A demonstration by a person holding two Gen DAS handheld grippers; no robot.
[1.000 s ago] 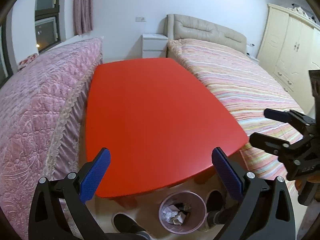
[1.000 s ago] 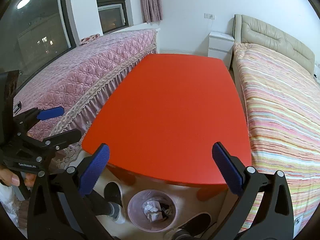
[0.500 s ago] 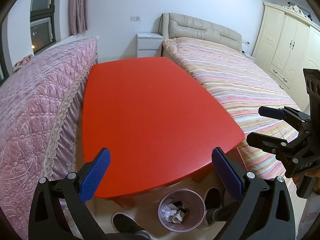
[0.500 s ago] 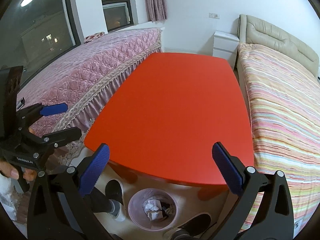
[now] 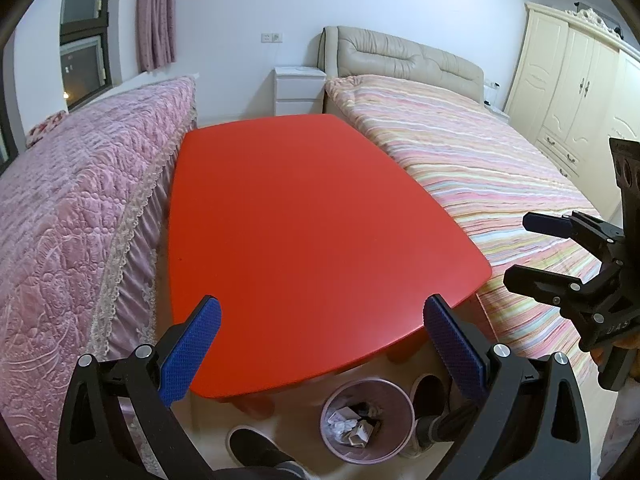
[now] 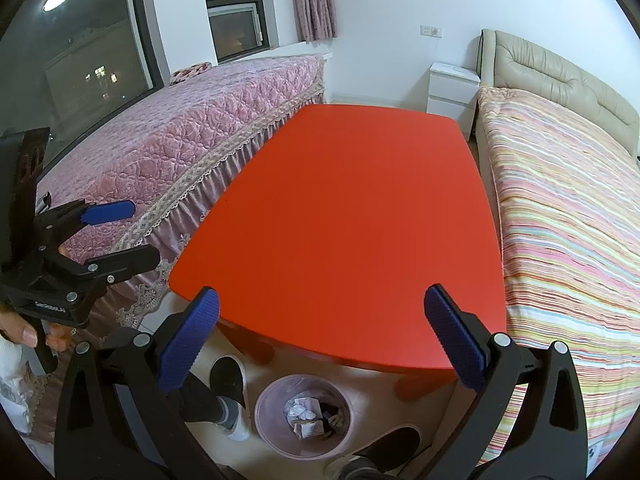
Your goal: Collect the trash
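Both the left claw (image 5: pixel 320 344) and the right claw (image 6: pixel 320 340) hang apart and hold nothing above the red surface (image 5: pixel 304 232), near the bin (image 5: pixel 366 420) with paper trash (image 5: pixel 352 426).

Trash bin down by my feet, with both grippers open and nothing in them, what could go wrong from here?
1. The trash bin stands on the floor between two shoes; a step could tip it and spill the crumpled paper.
2. Part of the bin sits under the red table edge, so a gripper reaching down might knock the tabletop.
3. The left gripper and right gripper hover close together and could collide.
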